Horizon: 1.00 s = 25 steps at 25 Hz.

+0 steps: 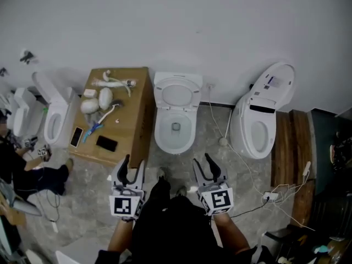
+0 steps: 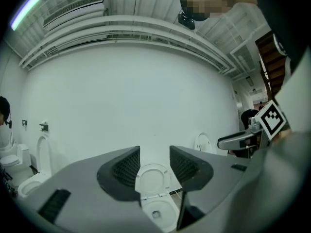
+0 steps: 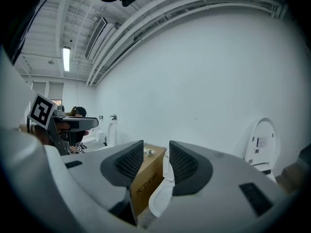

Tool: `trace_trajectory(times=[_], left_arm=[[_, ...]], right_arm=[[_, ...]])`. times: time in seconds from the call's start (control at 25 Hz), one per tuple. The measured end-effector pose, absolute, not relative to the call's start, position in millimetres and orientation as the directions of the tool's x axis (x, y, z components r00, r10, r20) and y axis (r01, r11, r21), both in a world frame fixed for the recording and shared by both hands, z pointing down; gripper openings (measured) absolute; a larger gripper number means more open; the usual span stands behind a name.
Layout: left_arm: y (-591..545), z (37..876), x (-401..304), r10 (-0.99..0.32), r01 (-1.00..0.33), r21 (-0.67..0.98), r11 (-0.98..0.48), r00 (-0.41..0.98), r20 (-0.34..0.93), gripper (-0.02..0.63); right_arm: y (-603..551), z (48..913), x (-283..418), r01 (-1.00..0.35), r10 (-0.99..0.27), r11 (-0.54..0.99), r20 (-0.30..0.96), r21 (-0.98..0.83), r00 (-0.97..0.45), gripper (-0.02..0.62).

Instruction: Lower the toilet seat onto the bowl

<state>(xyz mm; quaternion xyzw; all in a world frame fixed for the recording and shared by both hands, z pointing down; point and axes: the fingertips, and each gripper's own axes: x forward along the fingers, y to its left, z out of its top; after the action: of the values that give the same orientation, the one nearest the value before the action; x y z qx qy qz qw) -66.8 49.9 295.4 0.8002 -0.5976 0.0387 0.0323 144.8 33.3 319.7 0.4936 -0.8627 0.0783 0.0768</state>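
A big white wall (image 1: 176, 26) fills the top of the head view, and a grey stone floor (image 1: 220, 164) lies below it. The person stands at 6 o'clock.

The toilet (image 1: 175, 126) for this job is straight ahead at 12 o'clock. Its toilet seat (image 1: 190, 87) stands up and leans back toward the wall. The bowl is open. Another toilet (image 1: 258, 120) is at 2 o'clock with its lid up. A third toilet (image 1: 55, 120) is at 10 o'clock. A brown cardboard box (image 1: 135, 120) sits just beside the middle toilet, at 11 o'clock, with small things and a black phone (image 1: 106, 143) on top.

The left gripper (image 1: 132, 166) is at 7 o'clock and the right gripper (image 1: 205, 166) is at 5 o'clock. Both are well apart from the toilet. Each one has its jaws partly open with nothing between them. The left gripper view looks right at the raised seat through its jaws. The right gripper view looks more at the box and the side of the bowl.

I think the job has not started yet. Next, a gripper needs to reach up to 12 o'clock, catch the top edge of the seat, and tip it forward slowly so it does not slam.
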Motion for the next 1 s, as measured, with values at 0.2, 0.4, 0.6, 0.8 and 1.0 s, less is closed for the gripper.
trace_trajectory(times=[0.2, 0.4, 0.6, 0.8, 1.0], left_arm=[[-18.9, 319.8, -56.4, -0.938, -0.944, -0.004, -0.329, 0.327, 0.113, 0.192], [-85.6, 353.8, -46.1, -0.885, -0.904, 0.001, -0.427, 0.418, 0.206, 0.192], [-169.9, 377.8, -42.8, -0.839, -0.872, -0.026, -0.489, 0.462, 0.288, 0.192], [-245.3, 409.4, -37.5, -0.775, -0.808, -0.081, -0.584, 0.525, 0.352, 0.192], [-315.0, 458.7, -34.7, -0.711, -0.719, -0.179, -0.671, 0.556, 0.432, 0.192]], right_arm=[[-29.3, 339.8, 146.6, -0.860, -0.829, 0.507, 0.245, -0.048, -0.503, 0.183], [-94.2, 361.3, 141.3, -0.861, -0.814, 0.507, 0.308, -0.036, -0.493, 0.178], [-175.5, 382.1, 135.1, -0.859, -0.788, 0.512, 0.391, -0.014, -0.476, 0.178], [-250.4, 419.1, 126.0, -0.835, -0.727, 0.550, 0.495, 0.007, -0.475, 0.178], [-316.5, 471.7, 120.0, -0.799, -0.665, 0.596, 0.602, 0.072, -0.442, 0.178]])
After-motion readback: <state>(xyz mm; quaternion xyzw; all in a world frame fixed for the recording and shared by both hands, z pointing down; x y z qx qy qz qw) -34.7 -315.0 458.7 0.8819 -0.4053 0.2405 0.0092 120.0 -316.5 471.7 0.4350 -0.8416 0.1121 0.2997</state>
